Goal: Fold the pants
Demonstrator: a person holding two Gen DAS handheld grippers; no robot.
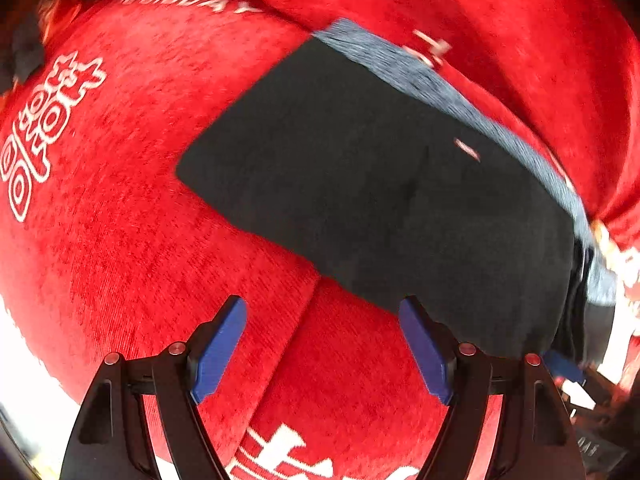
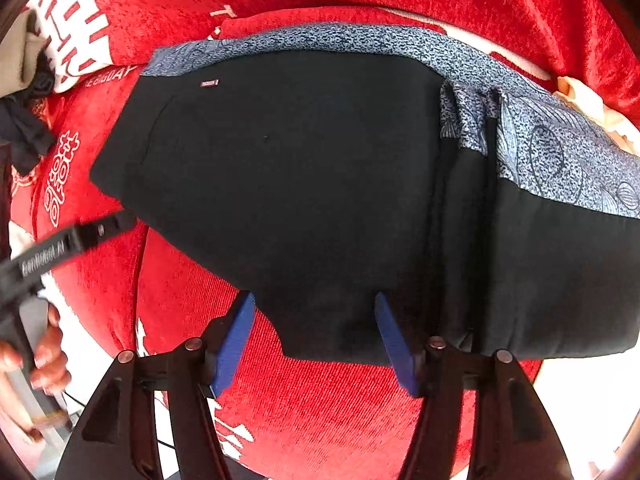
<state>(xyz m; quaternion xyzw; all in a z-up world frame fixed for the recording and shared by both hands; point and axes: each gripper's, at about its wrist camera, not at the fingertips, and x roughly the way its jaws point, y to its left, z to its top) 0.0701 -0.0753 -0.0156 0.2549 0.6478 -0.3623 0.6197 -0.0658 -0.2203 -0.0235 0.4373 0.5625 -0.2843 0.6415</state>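
Jaws spread wide on both grippers above folded black pants (image 2: 304, 184) lying on a red cloth (image 2: 320, 412).
Left gripper (image 1: 322, 348) hovers over bare cloth just short of the pants' near edge; right gripper (image 2: 314, 344) straddles that edge, gripping nothing. A hand (image 2: 36, 364) holds the left tool's handle.

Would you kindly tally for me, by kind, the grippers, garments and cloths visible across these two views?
Grippers: 2, the left gripper and the right gripper, both open.
Garments: 1, the black pants with a blue patterned band.
Cloths: 1, the red cloth beneath.
Total: 4
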